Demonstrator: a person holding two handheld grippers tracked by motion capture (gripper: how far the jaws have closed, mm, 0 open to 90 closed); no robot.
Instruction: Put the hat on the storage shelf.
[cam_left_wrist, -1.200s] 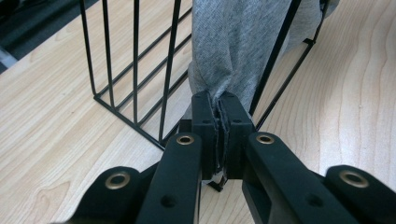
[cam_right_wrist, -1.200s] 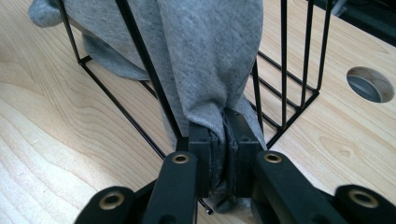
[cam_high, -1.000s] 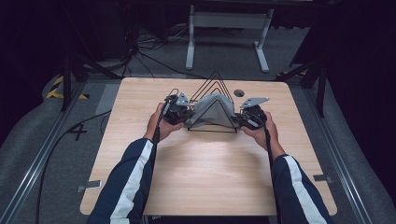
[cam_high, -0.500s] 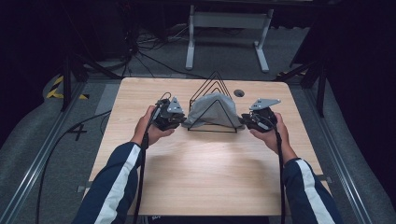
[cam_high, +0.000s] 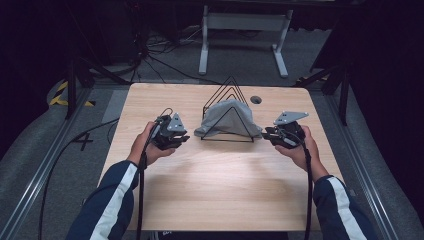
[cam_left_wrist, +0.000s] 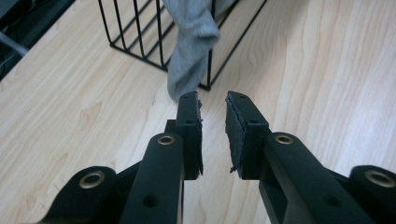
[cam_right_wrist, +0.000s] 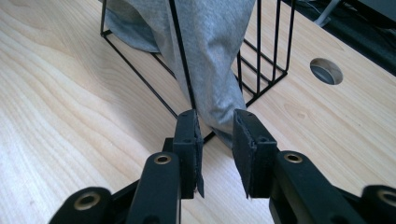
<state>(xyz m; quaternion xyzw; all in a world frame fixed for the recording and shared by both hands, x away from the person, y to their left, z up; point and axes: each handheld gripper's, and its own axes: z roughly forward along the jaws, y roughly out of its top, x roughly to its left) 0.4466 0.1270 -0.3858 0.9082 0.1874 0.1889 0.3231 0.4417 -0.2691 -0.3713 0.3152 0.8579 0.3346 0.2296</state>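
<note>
Sleeves are dark navy w/ a broad white stripe down each forearm. Left gripper & right gripper: black bodies, grey three-cornered plate on top, black cable trailing back along each arm. Close up, the black jaws carry brass-ringed holes and worn, frayed dark pads.

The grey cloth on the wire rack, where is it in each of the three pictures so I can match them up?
High view: the grey cloth is draped over the black wire rack at table centre, between the two tools.
Left gripper view: top centre, one end hanging down the rack's side, just beyond the open jaws.
Right gripper view: top centre, a broad fold hanging down to the jaw tips.
Shared landmark: the black wire rack.
</note>
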